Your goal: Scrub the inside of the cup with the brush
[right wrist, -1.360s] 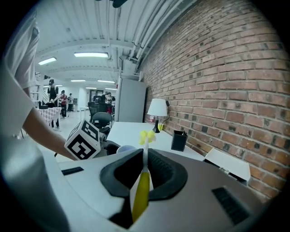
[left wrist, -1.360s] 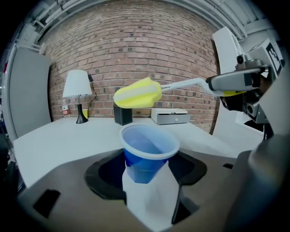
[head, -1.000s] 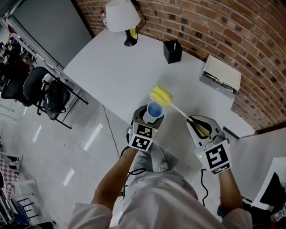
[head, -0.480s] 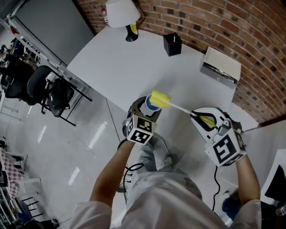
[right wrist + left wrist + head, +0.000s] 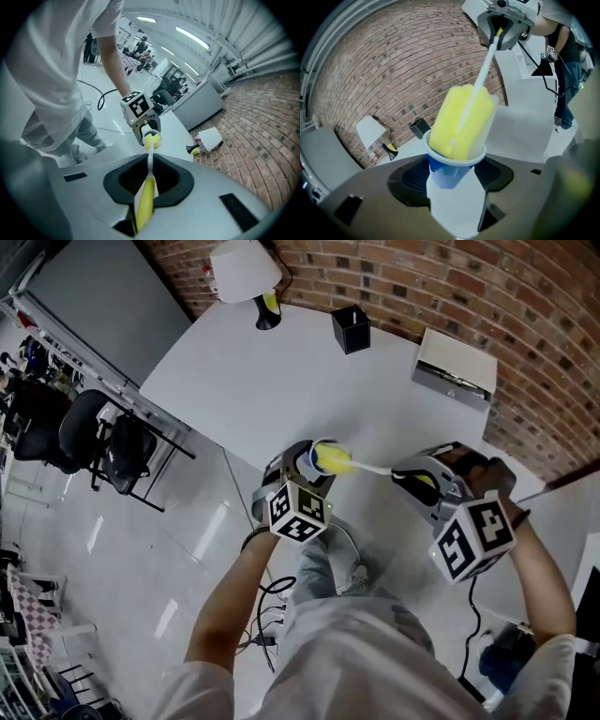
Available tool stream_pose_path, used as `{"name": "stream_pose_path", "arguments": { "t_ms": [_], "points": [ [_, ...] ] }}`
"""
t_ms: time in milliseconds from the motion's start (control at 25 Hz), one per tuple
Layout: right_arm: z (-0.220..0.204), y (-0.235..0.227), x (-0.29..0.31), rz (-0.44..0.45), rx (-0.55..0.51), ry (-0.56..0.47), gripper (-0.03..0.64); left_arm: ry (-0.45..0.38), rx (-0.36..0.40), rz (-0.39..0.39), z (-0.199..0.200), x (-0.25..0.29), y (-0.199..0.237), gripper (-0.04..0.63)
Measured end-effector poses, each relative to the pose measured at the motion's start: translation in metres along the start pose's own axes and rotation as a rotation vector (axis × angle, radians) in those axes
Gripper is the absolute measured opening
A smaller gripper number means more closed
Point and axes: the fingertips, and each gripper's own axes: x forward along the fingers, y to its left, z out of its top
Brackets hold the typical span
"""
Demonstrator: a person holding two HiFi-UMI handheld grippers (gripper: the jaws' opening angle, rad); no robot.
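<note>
Now: left gripper [image 5: 454, 187] clamped on the cup [image 5: 451, 169], one jaw pressed to each side of its white lower body; the cup sits upright between them (blue band just under a white rim). Seen from the head view, it lies at the near edge of the white table [image 5: 244, 381]. Right gripper [image 5: 146, 185] closed on the brush [image 5: 474, 93], jaws together on the yellow handle [image 5: 144, 204]. A thin white stem [image 5: 373, 468] runs out from those jaws toward the cup. The yellow sponge head [image 5: 461, 119] sits in the cup's mouth, lower part inside, upper part above the rim, leaning toward the right gripper. Both grippers are near each other in front of the person, cup to the left, the stem bridging the gap. Well apart on the table: a lamp [image 5: 244, 268] with a white shade at the far corner, a small black box [image 5: 350, 329], and a flat white box [image 5: 455, 367] by the brick wall [image 5: 506, 296]. Black chairs [image 5: 84, 432] stand on the floor to the left.
</note>
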Motion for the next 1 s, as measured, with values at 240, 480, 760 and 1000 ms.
{"name": "stream_pose_path", "arguments": {
  "t_ms": [240, 480, 760, 1000],
  "points": [
    [0.004, 0.004, 0.005, -0.018, -0.109, 0.042, 0.029, 0.006, 0.115, 0.015, 0.008, -0.003, -0.005, 0.301],
    [-0.003, 0.003, 0.017, -0.018, 0.006, 0.058, 0.029, -0.003, 0.182, 0.022, 0.015, -0.002, -0.006, 0.299],
    [-0.015, -0.002, 0.023, 0.04, 0.316, -0.001, 0.029, 0.001, 0.218, 0.033, 0.016, -0.003, -0.004, 0.298],
    [-0.02, -0.006, 0.029, 0.095, 0.53, -0.026, 0.029, 0.001, 0.233, 0.044, 0.017, 0.0, -0.002, 0.296]
  ]
}}
